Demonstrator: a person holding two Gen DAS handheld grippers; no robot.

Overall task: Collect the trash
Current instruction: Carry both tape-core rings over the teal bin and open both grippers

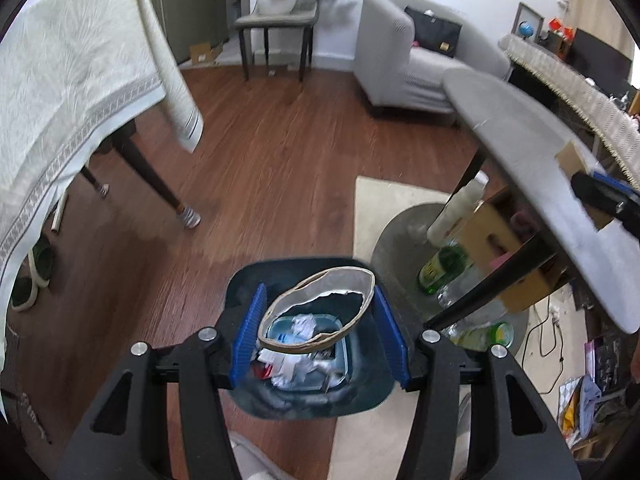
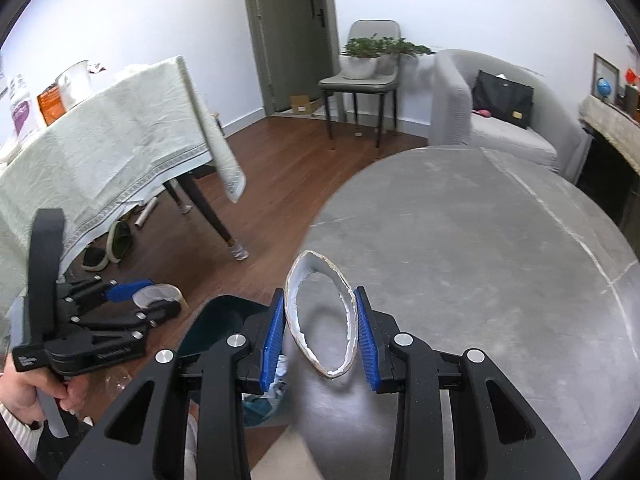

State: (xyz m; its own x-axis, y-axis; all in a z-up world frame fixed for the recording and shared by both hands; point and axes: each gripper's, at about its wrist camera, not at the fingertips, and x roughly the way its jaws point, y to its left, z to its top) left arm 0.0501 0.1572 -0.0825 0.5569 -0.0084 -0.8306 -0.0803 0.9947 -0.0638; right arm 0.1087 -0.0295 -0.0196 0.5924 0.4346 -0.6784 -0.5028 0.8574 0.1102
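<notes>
My left gripper [image 1: 320, 322] is shut on a flattened paper tape ring [image 1: 320, 312] and holds it right above the dark blue trash bin [image 1: 360, 392], which holds crumpled paper and wrappers. My right gripper [image 2: 320, 328] is shut on a second paper ring [image 2: 320, 316], squeezed to an oval, above the near edge of the round grey table [image 2: 480, 240]. The left gripper [image 2: 132, 294] with its ring [image 2: 158, 294] also shows in the right wrist view, low at the left. The bin [image 2: 216, 320] lies just left of the right gripper.
A table under a pale cloth [image 1: 72, 80] stands at the left with slippers [image 1: 36, 272] beneath. Bottles [image 1: 444, 268] and a cardboard box [image 1: 508, 248] sit under the round table [image 1: 520, 128]. A grey sofa [image 1: 420, 56] and a chair with a plant [image 1: 280, 12] stand behind.
</notes>
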